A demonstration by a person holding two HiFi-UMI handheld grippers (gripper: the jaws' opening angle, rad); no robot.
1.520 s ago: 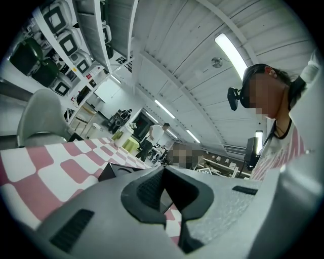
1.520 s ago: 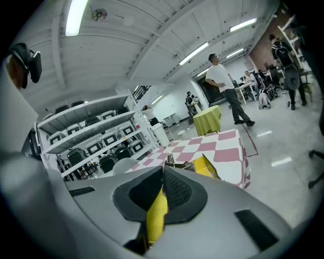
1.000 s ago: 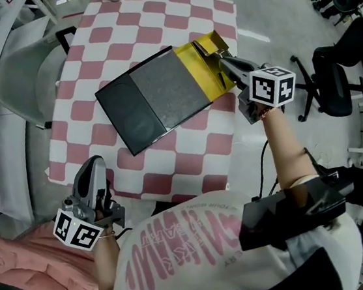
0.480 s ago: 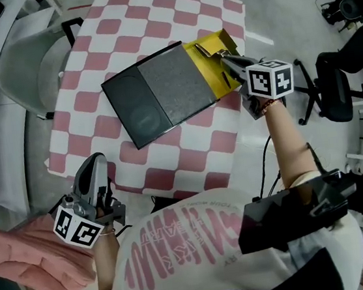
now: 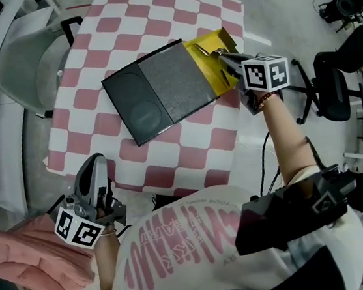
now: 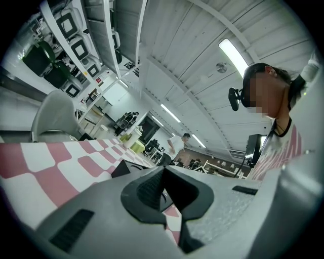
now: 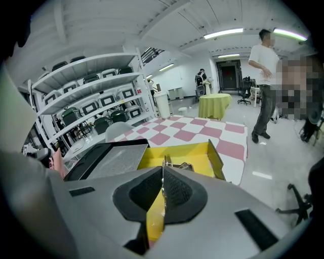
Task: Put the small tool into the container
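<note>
Two grippers are in use, but only one has a job right now. The right gripper (image 5: 225, 59) is out over the yellow container (image 5: 200, 65), which sits at one end of the black case (image 5: 152, 95) on the checked table (image 5: 189, 153). Its jaws are squeezed tight on the small tool (image 7: 174, 165), a thin bit of shiny metal. The end of the tool pokes out past the jaws, above the yellow floor of the container. It looks like it is not resting on the floor yet, though how high it hangs is hard to tell. The left gripper (image 5: 95, 171) is low by the person's side, near the edge of the table, with its jaws pressed together and nothing in them. A few things could go wrong from here. If the jaws let go while the tool is up high, the hard metal could bounce and hop over the low yellow wall. That wall is close to the edge of the table, so the tool might then fall to the floor. If the gripper goes down at a slant, the tip of the tool could hit the wall and push the container, since nothing is holding it in place. The thin tool could also cling to one pad when the jaws open and drop crooked.
</note>
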